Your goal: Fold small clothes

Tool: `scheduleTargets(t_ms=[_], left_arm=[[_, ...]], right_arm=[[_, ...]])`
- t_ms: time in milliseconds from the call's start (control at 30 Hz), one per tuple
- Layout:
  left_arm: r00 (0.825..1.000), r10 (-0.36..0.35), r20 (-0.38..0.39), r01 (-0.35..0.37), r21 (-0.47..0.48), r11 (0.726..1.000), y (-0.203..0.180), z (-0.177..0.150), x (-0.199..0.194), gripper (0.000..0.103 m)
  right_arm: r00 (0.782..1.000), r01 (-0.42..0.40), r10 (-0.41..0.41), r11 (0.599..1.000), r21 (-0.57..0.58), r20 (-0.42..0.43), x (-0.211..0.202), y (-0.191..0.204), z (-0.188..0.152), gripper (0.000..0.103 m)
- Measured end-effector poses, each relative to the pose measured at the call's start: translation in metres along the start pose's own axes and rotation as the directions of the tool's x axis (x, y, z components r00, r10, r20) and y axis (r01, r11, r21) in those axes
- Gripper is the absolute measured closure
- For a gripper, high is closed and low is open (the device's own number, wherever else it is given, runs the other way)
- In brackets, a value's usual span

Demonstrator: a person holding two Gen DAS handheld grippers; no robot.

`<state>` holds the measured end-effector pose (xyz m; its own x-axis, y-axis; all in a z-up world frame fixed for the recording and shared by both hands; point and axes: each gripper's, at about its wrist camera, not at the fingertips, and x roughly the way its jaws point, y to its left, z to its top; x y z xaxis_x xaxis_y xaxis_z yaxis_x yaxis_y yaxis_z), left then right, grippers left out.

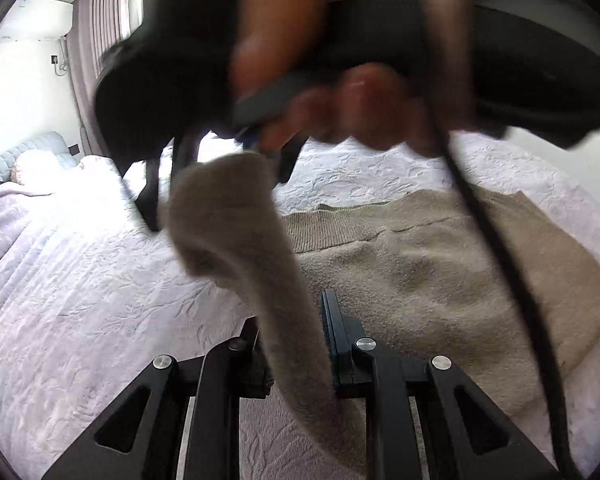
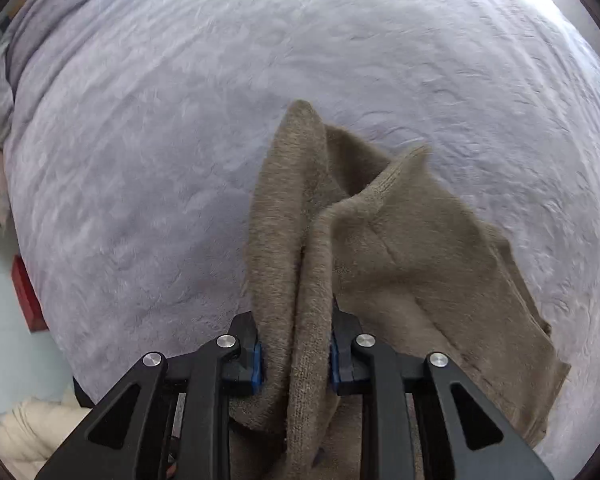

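Observation:
A beige fleece garment (image 1: pixel 432 276) lies on a pale lilac quilted bed (image 1: pixel 80 300). In the left wrist view a strip of it (image 1: pixel 236 240) is lifted up toward the right gripper (image 1: pixel 260 140), blurred overhead in a hand. The strip runs between the fingers of my left gripper (image 1: pixel 294 340); I cannot tell if they pinch it. In the right wrist view my right gripper (image 2: pixel 296 344) is shut on a bunched fold of the garment (image 2: pixel 300 264). The rest of the garment (image 2: pixel 440 272) drapes down to the right over the bed (image 2: pixel 140 140).
A black cable (image 1: pixel 500 248) hangs across the right side of the left wrist view. Pillows and a headboard (image 1: pixel 24 156) are at the far left, curtains (image 1: pixel 104 20) behind. A red object (image 2: pixel 26 292) and a cream cloth (image 2: pixel 32 428) lie off the bed's left side.

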<state>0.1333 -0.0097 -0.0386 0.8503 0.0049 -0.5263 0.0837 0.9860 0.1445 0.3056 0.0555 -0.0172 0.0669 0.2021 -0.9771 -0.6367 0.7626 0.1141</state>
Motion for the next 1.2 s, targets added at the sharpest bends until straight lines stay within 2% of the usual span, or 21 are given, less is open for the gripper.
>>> scheduleTargets(t_ms=[67,167,333,500,600,667,800,900,933,1000,1033,1067,1100,1200], left_arm=[[1.000,-0.016,0.019,0.016,0.007,1.000,-0.002,0.006,-0.008,0.082],[0.998,-0.050,0.038,0.049,0.027,0.998,-0.017,0.022,-0.023,0.082],[0.993,-0.090,0.077,0.081,0.112,0.990,-0.065,0.043,-0.047,0.082],[0.986,-0.148,0.080,0.127,0.223,0.966,-0.135,0.050,-0.058,0.082],[0.983,-0.179,0.037,0.162,0.273,0.948,-0.177,0.042,-0.052,0.082],[0.983,-0.186,0.000,0.177,0.298,0.938,-0.198,0.035,-0.044,0.082],[0.982,-0.170,-0.076,0.186,0.333,0.925,-0.227,0.018,-0.025,0.082],[0.976,-0.173,-0.132,0.208,0.331,0.921,-0.236,0.011,-0.015,0.082],[0.974,-0.183,-0.132,0.218,0.331,0.918,-0.236,0.010,-0.017,0.082],[0.973,-0.197,-0.118,0.227,0.355,0.907,-0.235,0.007,-0.025,0.068],[0.971,-0.211,-0.114,0.239,0.366,0.899,-0.233,0.006,-0.030,0.043],[0.971,-0.217,-0.096,0.237,0.366,0.900,-0.230,0.006,-0.036,0.024],[0.970,-0.229,-0.076,0.241,0.359,0.902,-0.222,0.003,-0.042,0.020],[0.964,-0.259,-0.064,0.265,0.330,0.906,-0.199,0.005,-0.057,0.020]], right_arm=[[0.996,-0.026,0.023,0.999,0.039,0.081,-0.023,-0.015,-0.015,0.085],[0.980,-0.072,0.056,0.995,0.075,0.192,-0.055,-0.036,-0.045,0.085],[0.923,-0.160,0.095,0.976,0.147,0.374,-0.109,-0.078,-0.108,0.085],[0.876,-0.228,0.086,0.941,0.251,0.475,-0.134,-0.139,-0.181,0.085],[0.847,-0.294,0.093,0.902,0.316,0.524,-0.129,-0.180,-0.229,0.085],[0.839,-0.322,0.088,0.876,0.360,0.537,-0.115,-0.205,-0.258,0.085],[0.825,-0.392,0.104,0.813,0.430,0.556,-0.075,-0.244,-0.289,0.084],[0.832,-0.413,0.108,0.776,0.477,0.544,-0.040,-0.261,-0.300,0.083],[0.822,-0.435,0.115,0.758,0.485,0.558,-0.033,-0.264,-0.307,0.082],[0.789,-0.488,0.129,0.726,0.484,0.601,-0.026,-0.270,-0.315,0.080],[0.776,-0.510,0.138,0.711,0.484,0.616,-0.024,-0.272,-0.317,0.079],[0.773,-0.518,0.139,0.702,0.489,0.619,-0.025,-0.273,-0.319,0.075],[0.776,-0.515,0.132,0.698,0.498,0.617,-0.027,-0.271,-0.322,0.074],[0.794,-0.480,0.083,0.693,0.538,0.602,-0.044,-0.263,-0.335,0.068]])
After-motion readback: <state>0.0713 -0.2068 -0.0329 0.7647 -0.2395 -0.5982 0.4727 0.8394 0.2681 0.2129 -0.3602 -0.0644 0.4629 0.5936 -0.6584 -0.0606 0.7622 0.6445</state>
